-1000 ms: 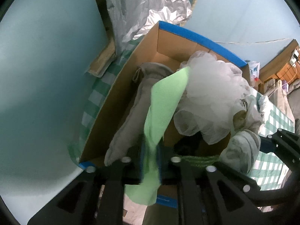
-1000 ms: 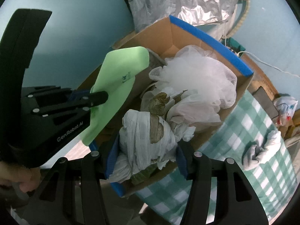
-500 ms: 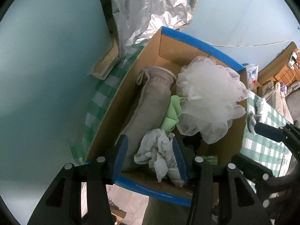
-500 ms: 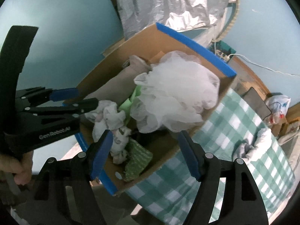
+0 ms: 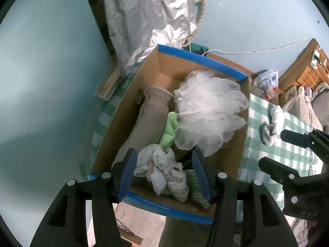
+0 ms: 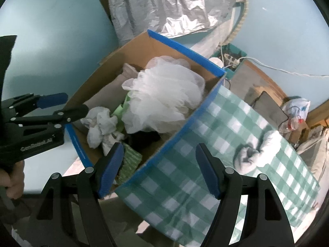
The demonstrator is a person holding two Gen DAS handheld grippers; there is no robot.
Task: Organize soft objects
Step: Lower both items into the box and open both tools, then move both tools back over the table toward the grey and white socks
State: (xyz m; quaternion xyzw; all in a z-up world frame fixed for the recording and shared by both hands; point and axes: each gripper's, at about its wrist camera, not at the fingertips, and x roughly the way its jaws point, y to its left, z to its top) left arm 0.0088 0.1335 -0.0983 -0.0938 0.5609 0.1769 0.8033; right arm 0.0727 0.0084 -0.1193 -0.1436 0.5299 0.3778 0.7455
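My left gripper [image 5: 163,173] has just been opening; its jaws stand spread above the crumpled white cloth [image 5: 162,166], gripping nothing. My right gripper [image 6: 159,169] has spread too, empty, over the cardboard box [image 6: 185,115] edge and checked tablecloth [image 6: 226,123]. The mesh pouf [image 5: 207,113] hides the box floor; a grey-white bundle [image 6: 257,152] on the cloth is blurred.

Pale blue walls [image 5: 51,72], crinkled silver foil sheet [image 5: 152,14], green-checked tablecloth [image 6: 205,175]

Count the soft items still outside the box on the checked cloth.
1. A grey-white crumpled cloth lies on the checked tablecloth, right of the cardboard box. More may sit beyond the frame or behind the right gripper.
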